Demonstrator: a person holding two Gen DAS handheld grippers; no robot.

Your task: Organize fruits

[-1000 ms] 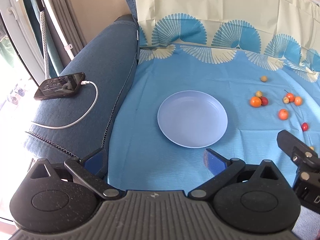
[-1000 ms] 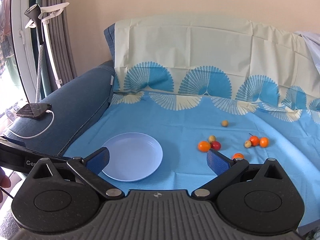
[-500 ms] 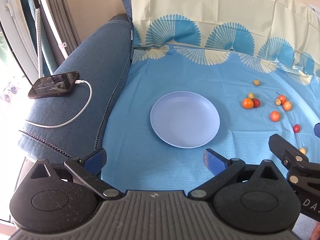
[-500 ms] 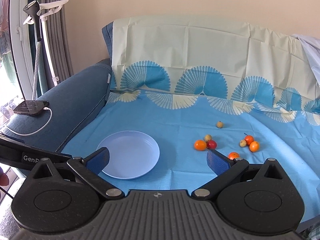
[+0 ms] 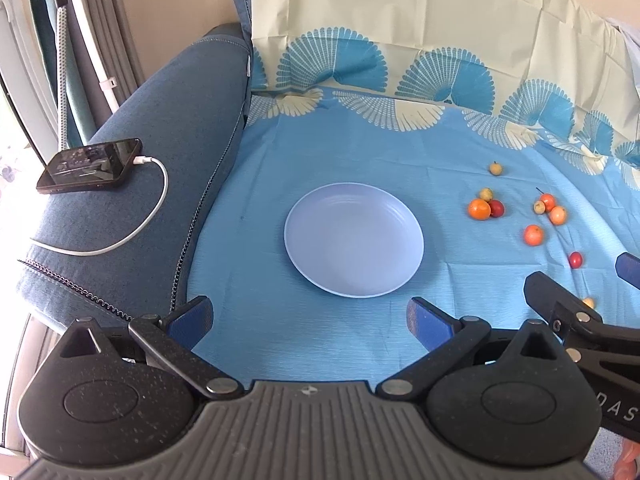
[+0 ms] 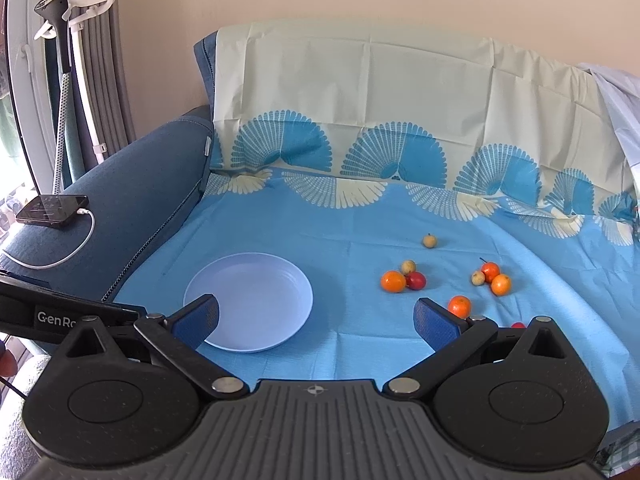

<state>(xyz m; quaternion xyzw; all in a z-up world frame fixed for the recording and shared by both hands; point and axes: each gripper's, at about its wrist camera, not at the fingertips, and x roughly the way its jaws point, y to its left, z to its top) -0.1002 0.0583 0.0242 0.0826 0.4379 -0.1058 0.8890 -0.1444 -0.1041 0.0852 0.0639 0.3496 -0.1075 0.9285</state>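
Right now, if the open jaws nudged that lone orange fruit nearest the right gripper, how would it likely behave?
The orange fruit looks round and smooth, so it would probably roll rather than slide. The blue cloth seems soft and creased, which may slow it or steer it. It looks small against the plate, so likely light.

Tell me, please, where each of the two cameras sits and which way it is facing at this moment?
Left wrist: on the left gripper, looking forward and down at the plate; its open fingers and part of the right gripper show.
Right wrist: on the right gripper, set lower, looking across the blue cloth at the fruits; its open fingers and part of the left gripper show.
Shared: plate, fruits, cloth, and the phone on the sofa arm.
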